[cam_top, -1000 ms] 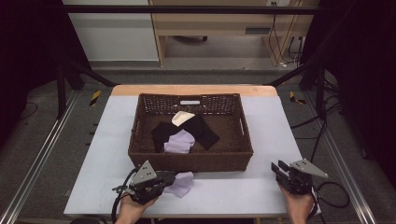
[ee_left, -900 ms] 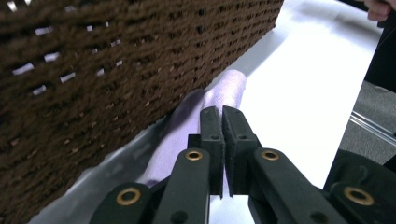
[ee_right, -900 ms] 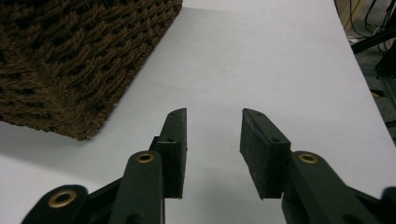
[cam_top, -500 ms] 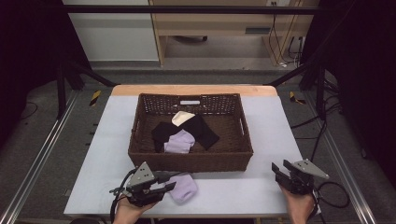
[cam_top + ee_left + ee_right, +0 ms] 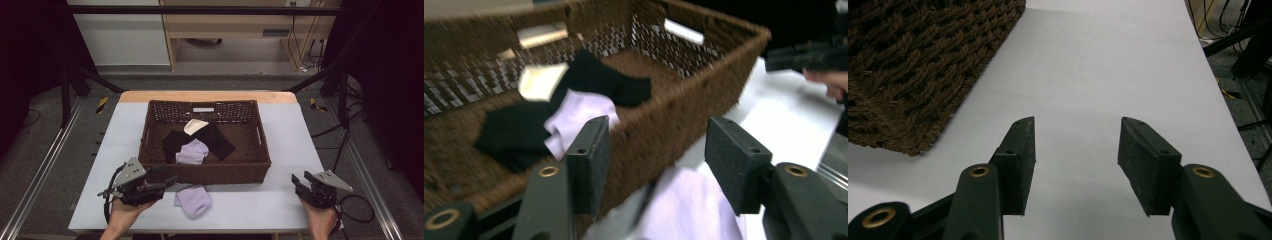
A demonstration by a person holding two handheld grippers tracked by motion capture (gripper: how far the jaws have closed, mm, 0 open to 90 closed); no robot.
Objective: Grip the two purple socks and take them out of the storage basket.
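Observation:
A brown wicker basket (image 5: pixel 263 145) stands mid-table and holds black socks (image 5: pixel 172 141), a lilac sock (image 5: pixel 192 151) and a cream sock (image 5: pixel 195 126). A second lilac sock (image 5: pixel 193 200) lies flat on the white table in front of the basket. My left gripper (image 5: pixel 167 176) is just left of that sock, open, with nothing in it. In the left gripper view the loose lilac sock (image 5: pixel 689 207) lies below the gap of the left gripper (image 5: pixel 656 131), and the basket (image 5: pixel 704 70) sits right behind it. My right gripper (image 5: pixel 296 180) rests open near the table's front right corner.
In the right gripper view, the right gripper (image 5: pixel 1078 125) is over bare white table (image 5: pixel 1108 60), with the basket's corner (image 5: pixel 923 65) to its left. The table's front edge is close to both hands. A wooden bench (image 5: pixel 235 25) and cables lie beyond the table.
The left gripper has let go of the lilac sock, which now lies flat on the table, and has drawn back to the left. The right gripper has not moved.

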